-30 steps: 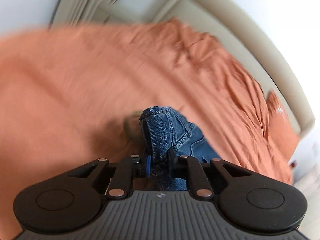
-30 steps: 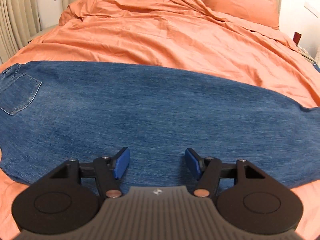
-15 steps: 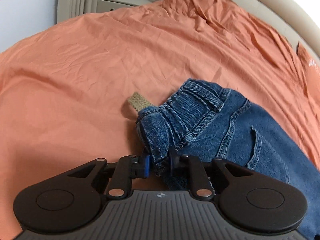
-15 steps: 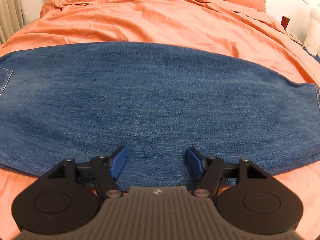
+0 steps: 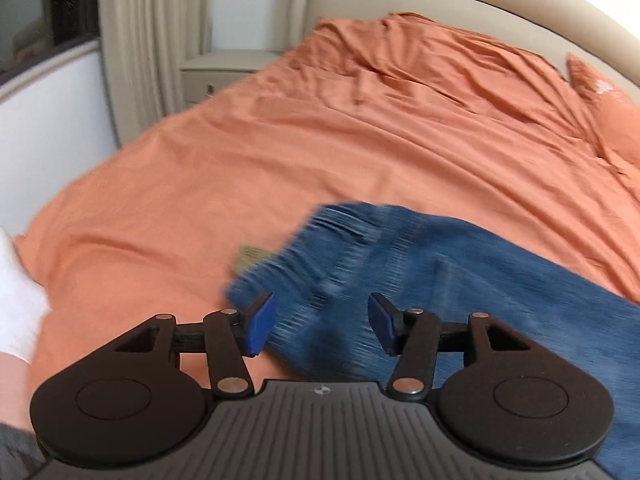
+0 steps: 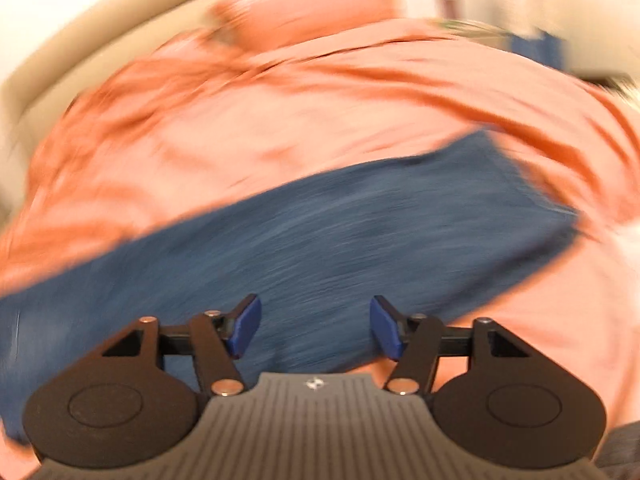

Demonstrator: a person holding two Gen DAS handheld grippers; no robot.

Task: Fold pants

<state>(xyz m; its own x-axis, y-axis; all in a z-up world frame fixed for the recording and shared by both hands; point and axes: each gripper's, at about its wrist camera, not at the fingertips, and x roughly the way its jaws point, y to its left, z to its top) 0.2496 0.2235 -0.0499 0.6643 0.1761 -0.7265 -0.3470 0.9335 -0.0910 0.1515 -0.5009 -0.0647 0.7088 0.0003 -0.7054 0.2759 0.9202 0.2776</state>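
Left gripper [image 5: 322, 326] spread, empty over jeans [image 5: 400, 272] waistband – right gripper [image 6: 316, 326] spread too, leg hem at 2 o'clock on orange duvet [image 5: 280, 152].

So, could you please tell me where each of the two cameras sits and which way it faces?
Left wrist: on the left gripper, open, facing the jeans at the waistband end, across the orange bed; a white sleeve shows at left.
Right wrist: on the right gripper, open, facing the jeans' leg; heavily blurred.
Shared: jeans, bed.
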